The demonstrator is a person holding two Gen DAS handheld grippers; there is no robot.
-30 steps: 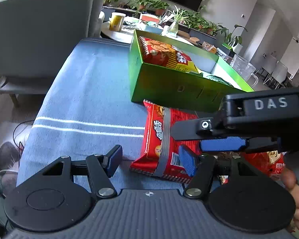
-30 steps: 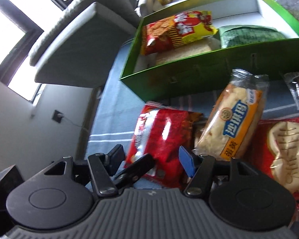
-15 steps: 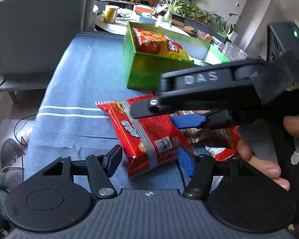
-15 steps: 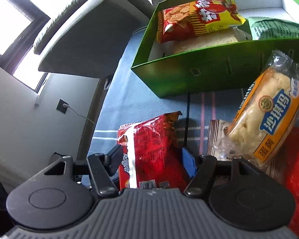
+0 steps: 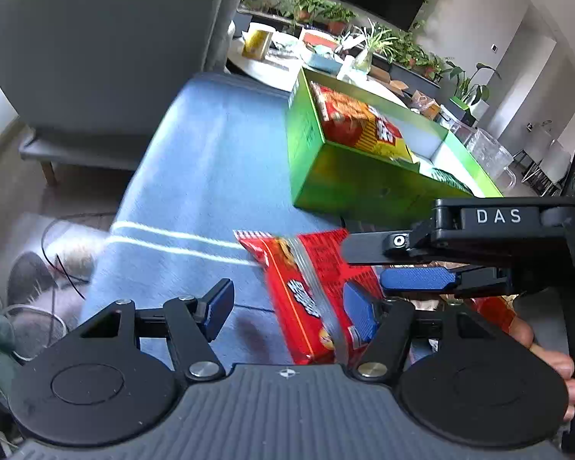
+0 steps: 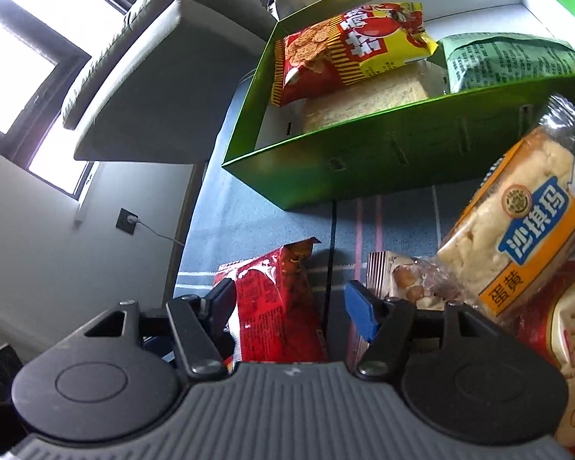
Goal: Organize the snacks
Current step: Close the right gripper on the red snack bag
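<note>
The blue striped cloth-covered surface (image 5: 211, 176) spreads ahead of both sets of jaws, with a grey armchair (image 5: 96, 50) beyond its far left edge. The green box (image 6: 364, 168) stands ahead and to the right of the left jaws, and directly ahead of the right jaws, slightly right of centre. Inside it a red and yellow cracker bag (image 6: 349, 50) lies at the left end on top of a pale packet (image 6: 368, 99), with a green packet (image 6: 510, 63) to their right.

An orange-labelled cake pack (image 6: 517, 237) leans tilted ahead and to the right of the right jaws, its lower end over a large red bag (image 6: 571, 329) at the far right. A small clear-wrapped snack (image 6: 406, 280) lies just beyond the right finger.

The red snack bag (image 5: 310, 287) lies on the surface between the two fingers of the left gripper (image 5: 287, 306), nearer the right finger, which overlaps its edge. Those jaws are spread wide and hold nothing. From the right wrist, the same bag stands between the fingers of the right gripper (image 6: 291, 306), close to the left finger; these jaws are also apart, not pressed on the bag. In the left view the right gripper's blue pads (image 5: 418, 278) sit above the bag's right side.
</note>
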